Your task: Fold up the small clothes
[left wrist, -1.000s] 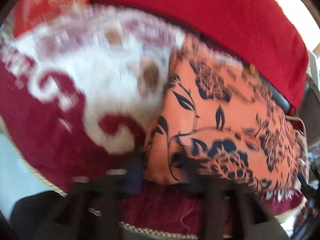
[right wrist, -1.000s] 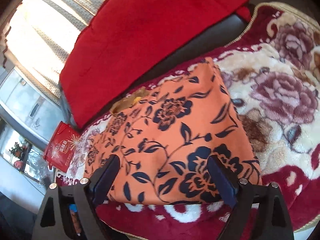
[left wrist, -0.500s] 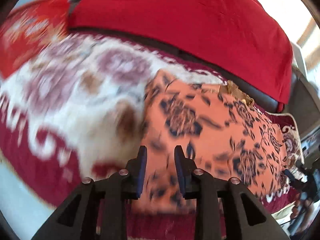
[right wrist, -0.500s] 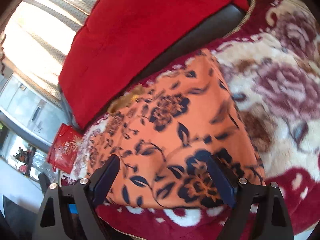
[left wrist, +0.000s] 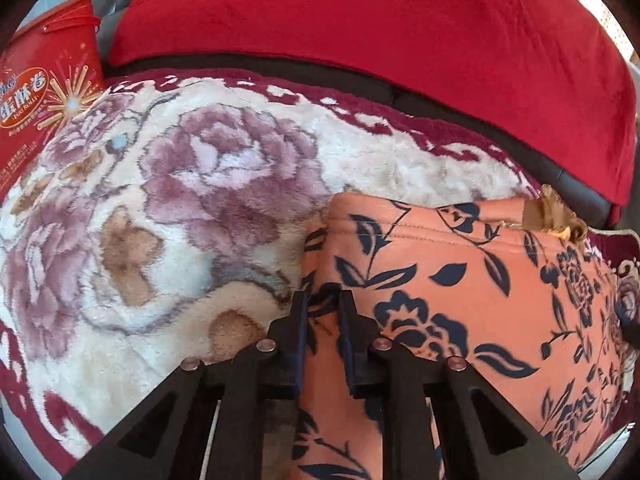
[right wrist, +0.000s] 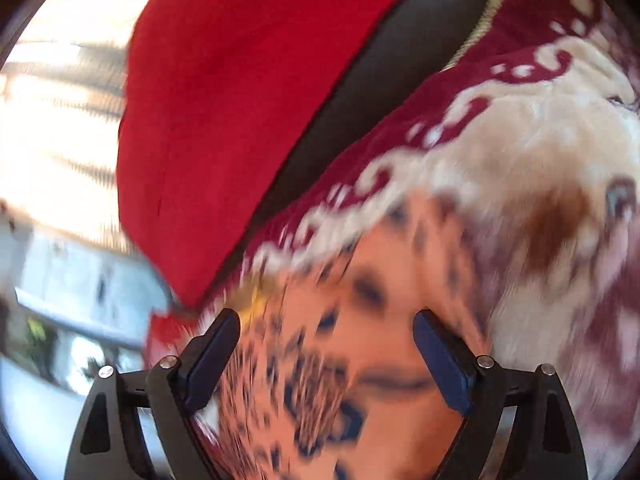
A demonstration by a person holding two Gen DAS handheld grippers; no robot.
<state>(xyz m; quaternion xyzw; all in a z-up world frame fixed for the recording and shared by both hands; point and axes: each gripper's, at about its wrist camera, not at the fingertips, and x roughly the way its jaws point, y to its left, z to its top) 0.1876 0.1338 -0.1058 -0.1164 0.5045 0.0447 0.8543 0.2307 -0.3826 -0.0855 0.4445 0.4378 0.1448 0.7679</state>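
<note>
An orange garment with dark blue flowers (left wrist: 472, 304) lies folded on a plush floral blanket (left wrist: 168, 216). My left gripper (left wrist: 323, 304) is shut on the garment's left edge, with the cloth running up between the fingers. In the blurred right wrist view the same garment (right wrist: 360, 360) fills the lower middle. My right gripper (right wrist: 326, 320) is open, with its fingers wide apart over the cloth and holding nothing.
A red cloth (left wrist: 360, 20) covers the dark sofa back behind the blanket, and it also shows in the right wrist view (right wrist: 224, 92). A red snack box (left wrist: 40, 92) stands at the far left. Bright window curtains (right wrist: 60, 112) lie to the left.
My left gripper has closed on the garment's left edge and lifted it. My right gripper stayed open and has swung forward fast over the cloth, blurring its view.
</note>
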